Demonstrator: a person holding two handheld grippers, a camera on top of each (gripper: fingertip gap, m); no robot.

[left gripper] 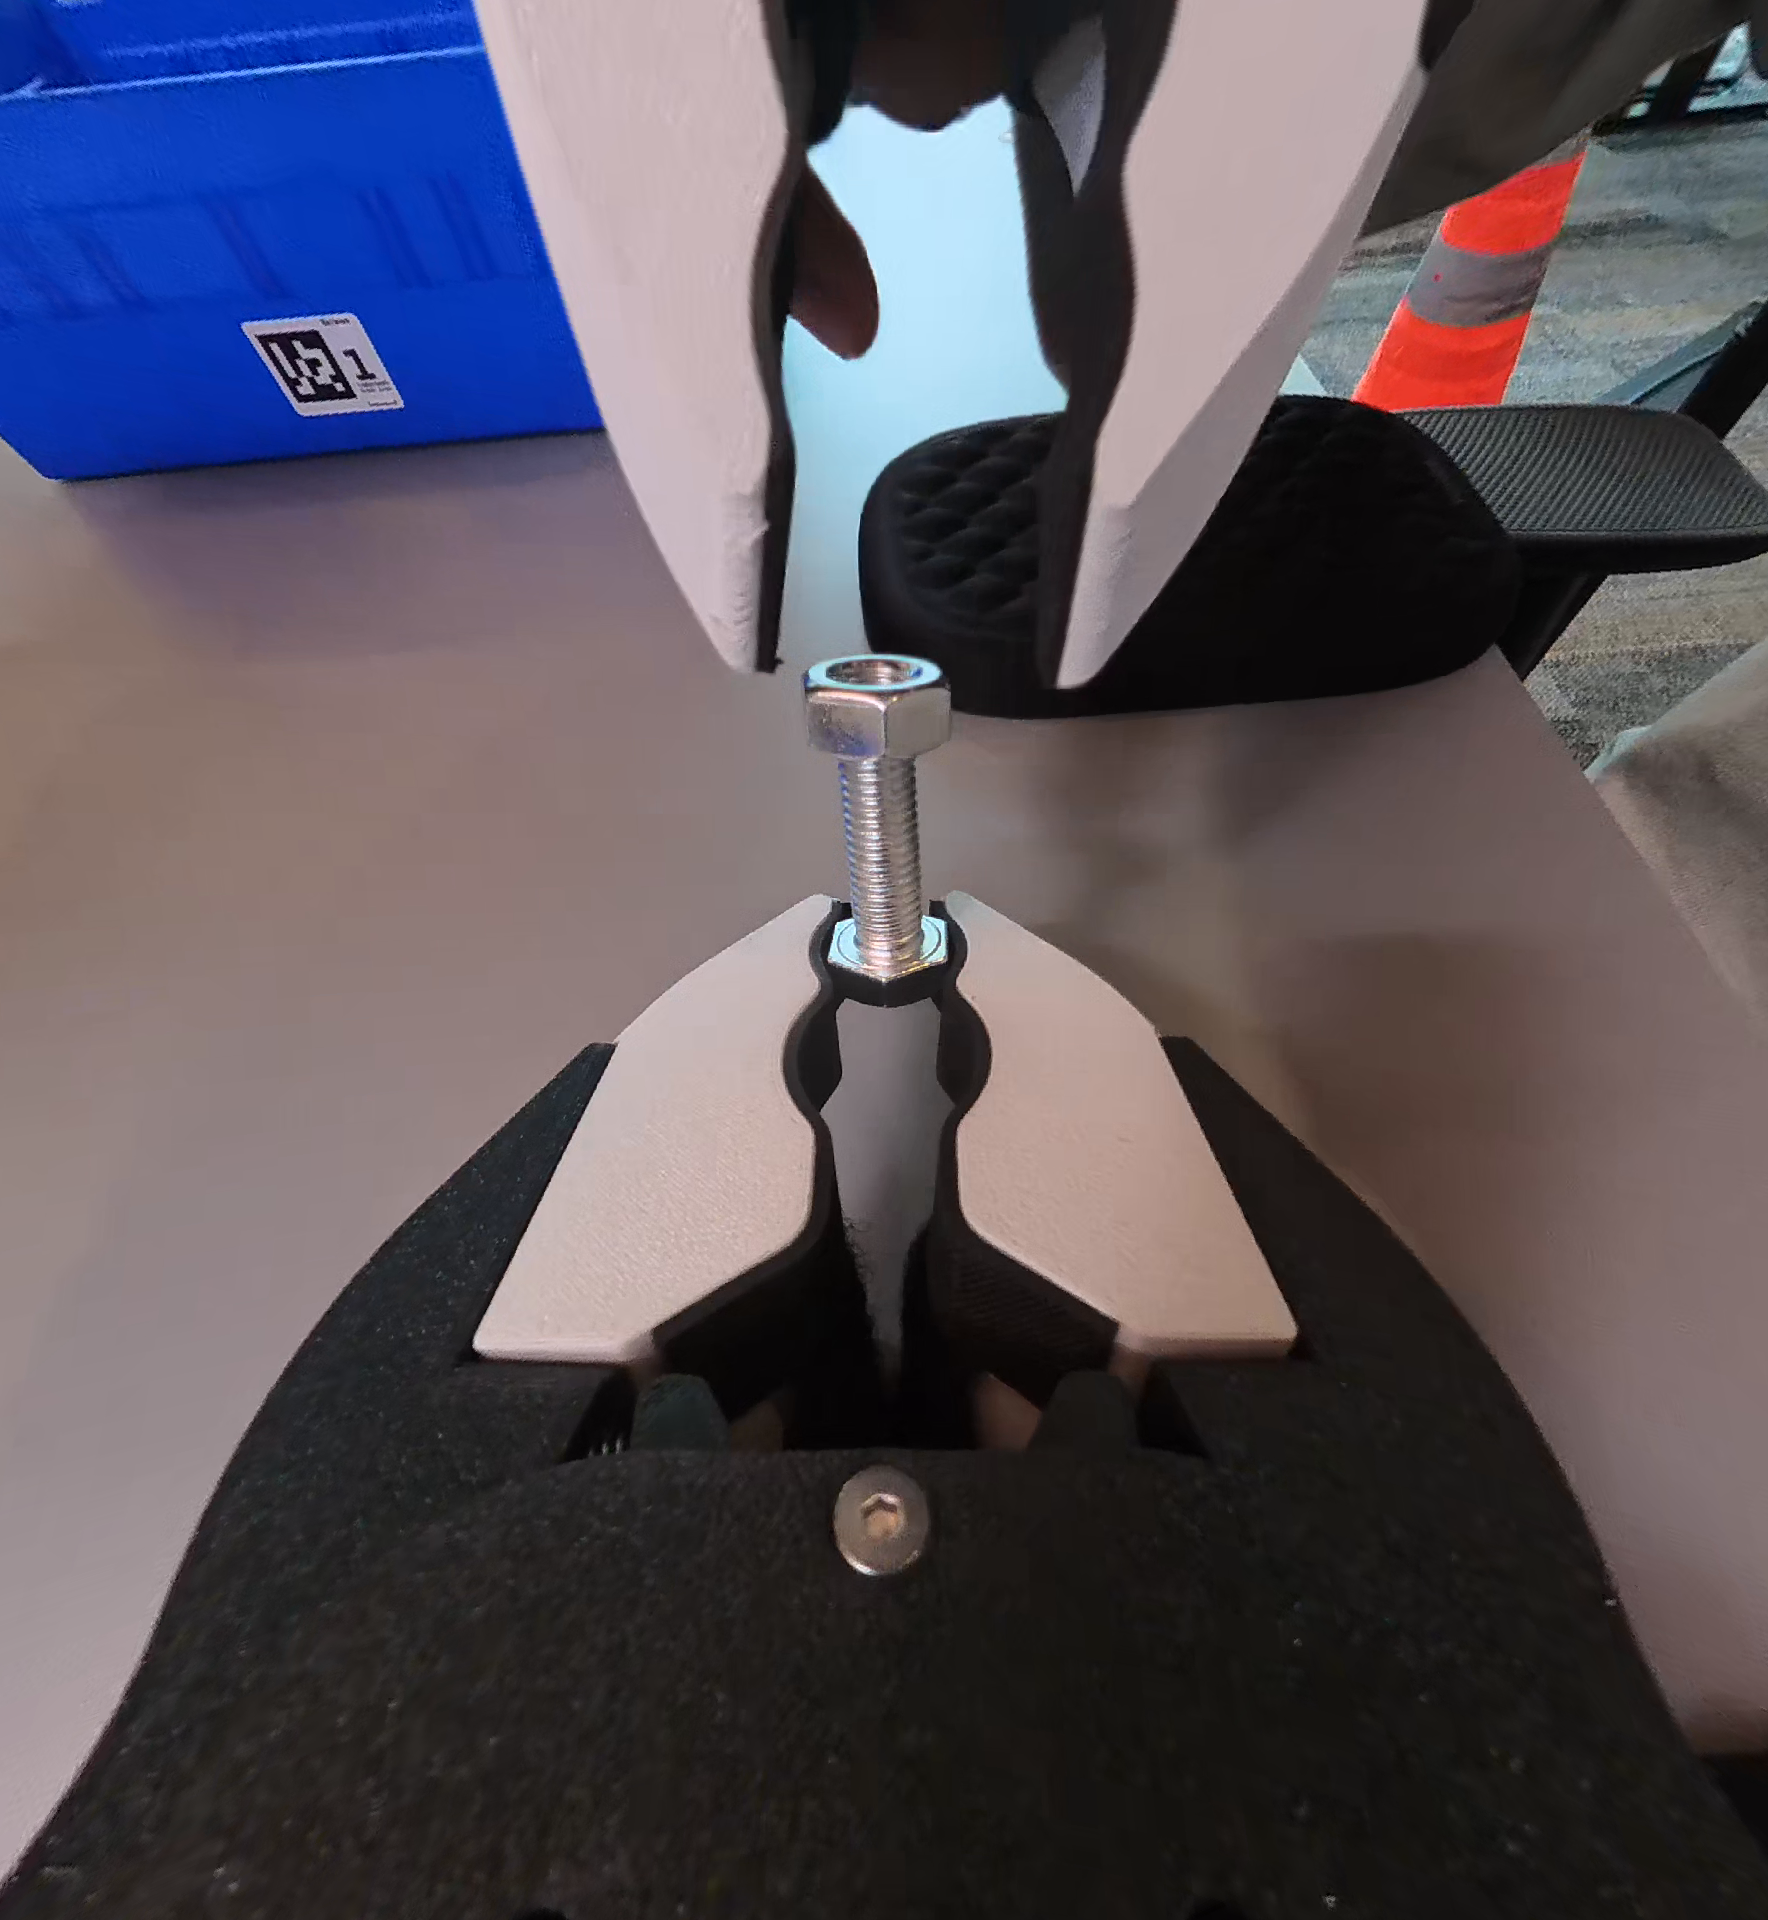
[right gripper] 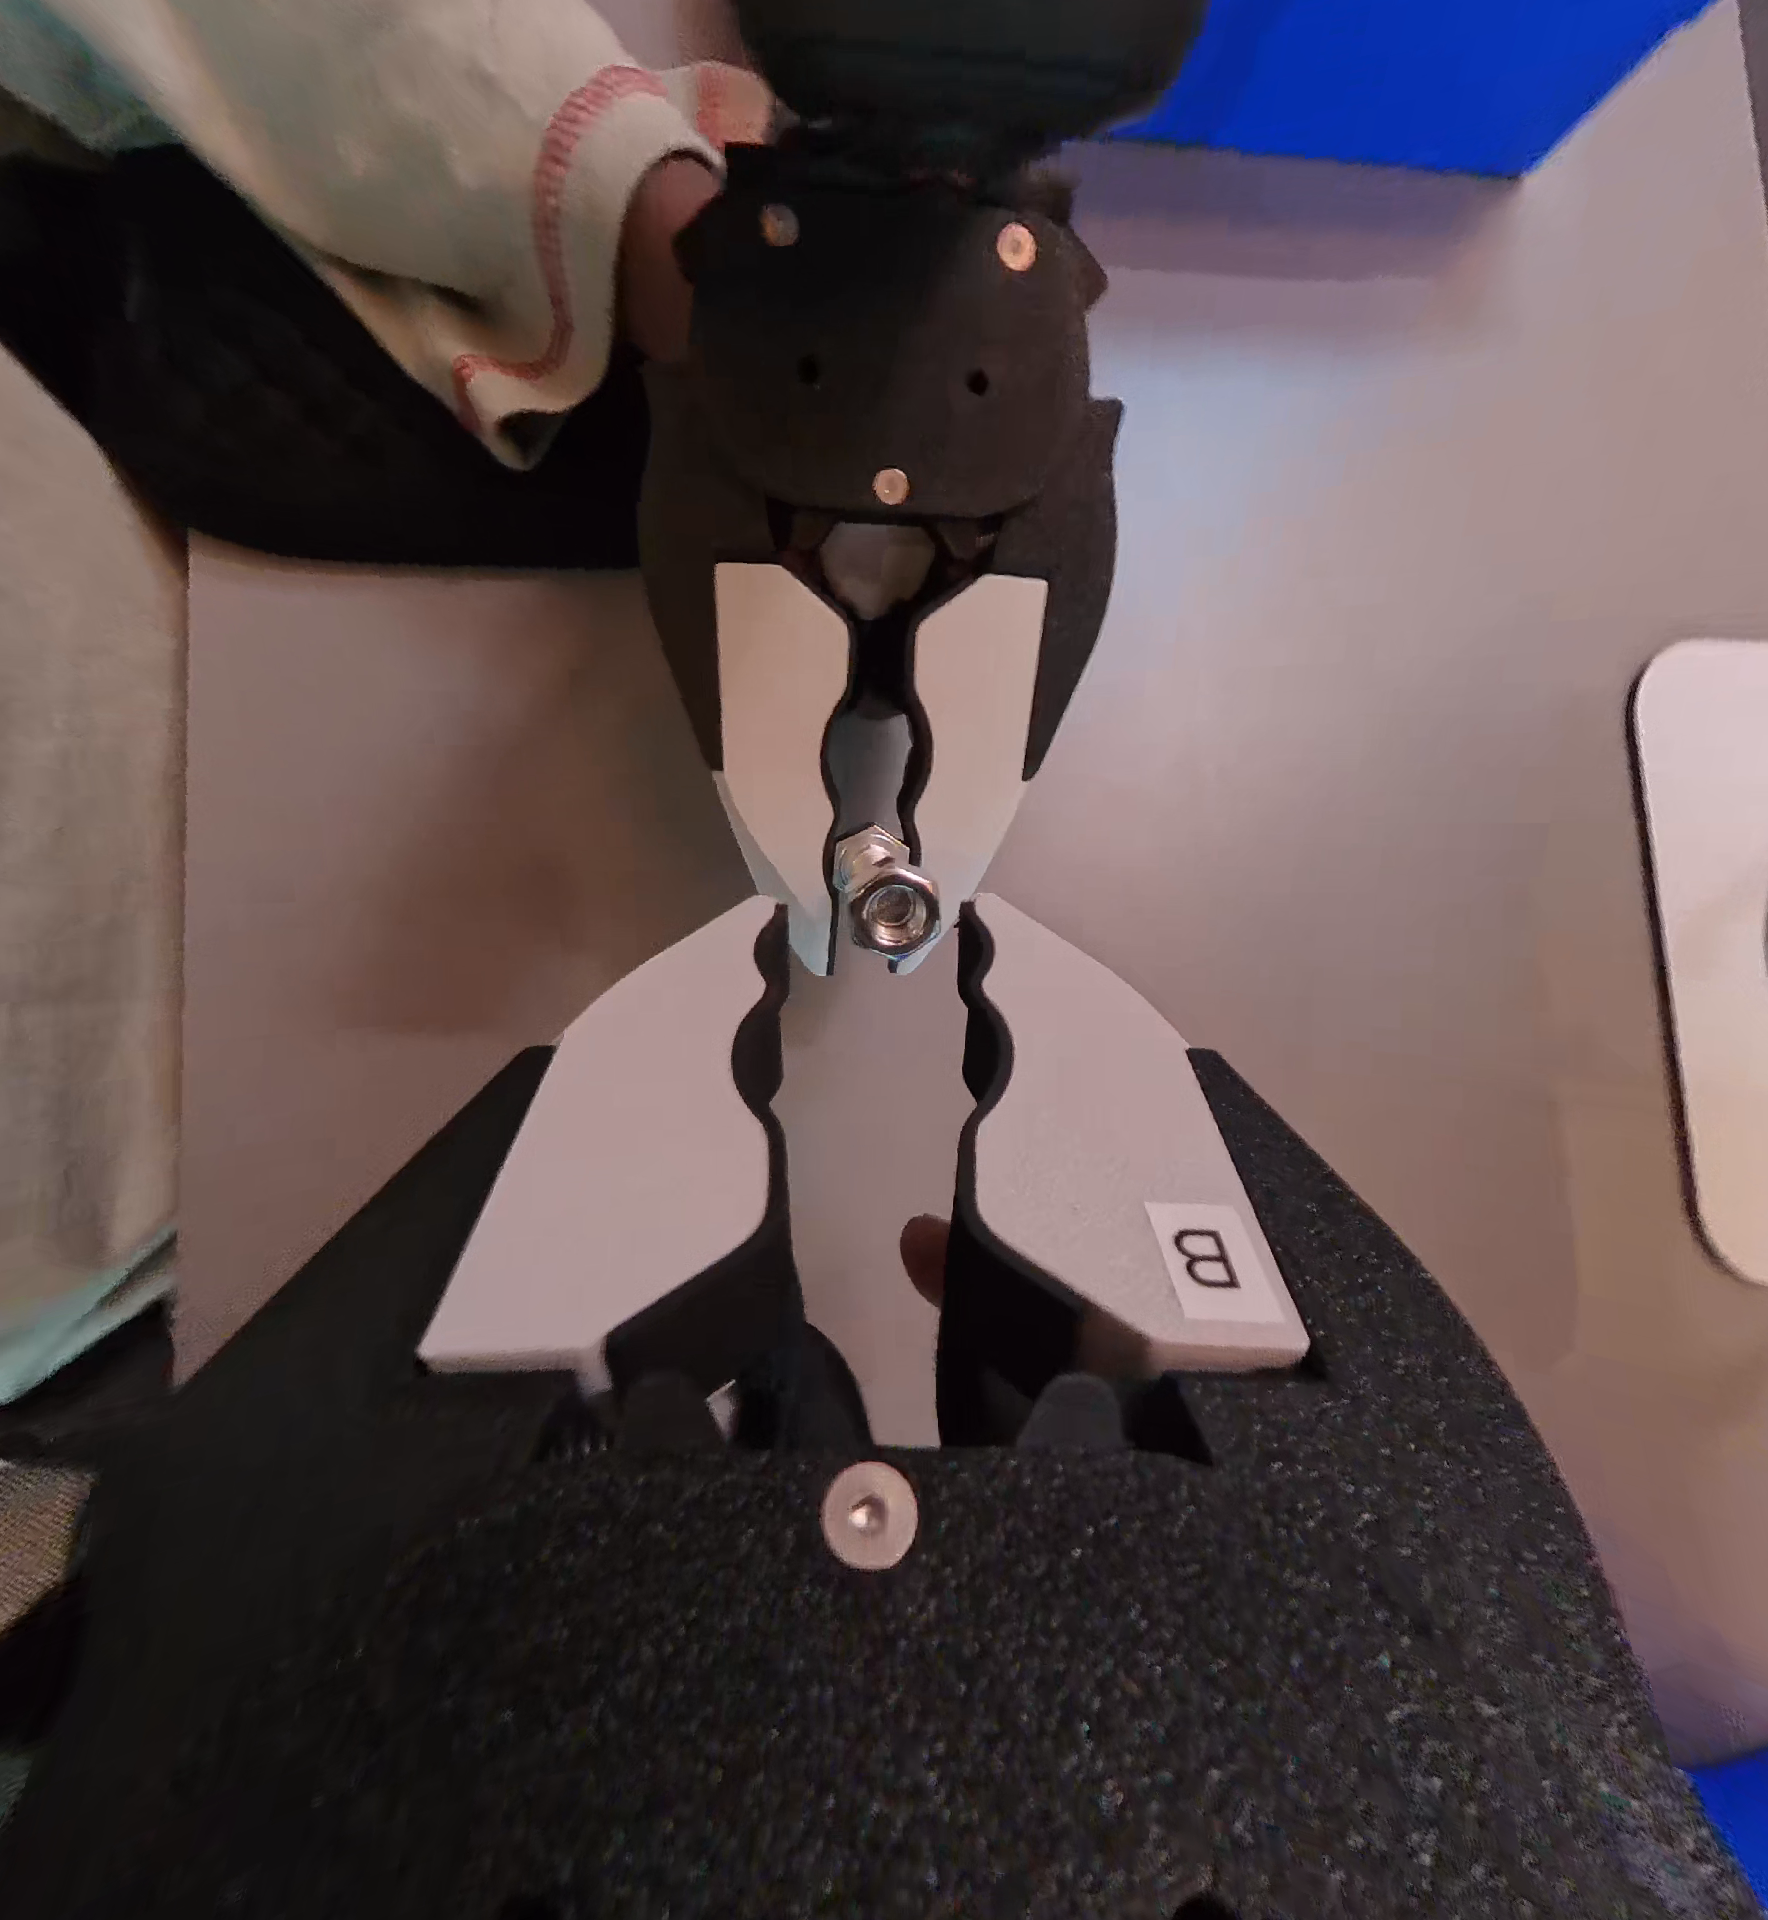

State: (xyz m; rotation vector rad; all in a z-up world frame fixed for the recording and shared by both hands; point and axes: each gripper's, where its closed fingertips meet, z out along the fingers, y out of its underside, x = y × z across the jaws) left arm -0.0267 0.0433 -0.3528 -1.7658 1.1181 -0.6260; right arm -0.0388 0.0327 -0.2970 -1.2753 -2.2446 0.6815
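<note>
Blue bin (left gripper: 236,239) sits far left on the grey table (left gripper: 340,831), a white sticker with a black code (left gripper: 324,364) on its near wall. Moving right, centre of the left wrist view: left gripper (left gripper: 888,951) has its white fingers (left gripper: 714,1091) closed on the hex head of a silver bolt (left gripper: 880,842), black pads pressing both sides of the head. Bolt stands upright out of the fingertips, threads bare. Silver nut (left gripper: 877,712) sits at the very top of the bolt, only just on the thread end.

Right gripper (left gripper: 911,665) comes down from above, fingers apart, tips just beside and above the nut, one on each side; a gap shows between pads and nut, not gripping it. Nothing in its grasp.

Right wrist view looks down the bolt axis: nut (right gripper: 892,925) seen end-on between the spread fingers (right gripper: 651,1122) of the right gripper (right gripper: 875,935), the left gripper (right gripper: 875,842) opposite with the bolt head in its tips. A sleeve (right gripper: 392,208), pale with pink stitching, is upper left there.

Further right in the left wrist view: black chair arm (left gripper: 1275,540) past the table edge, orange cone (left gripper: 1472,281) on the carpet far right. In the right wrist view a white pad (right gripper: 1753,935) lies on the table at the right edge.
</note>
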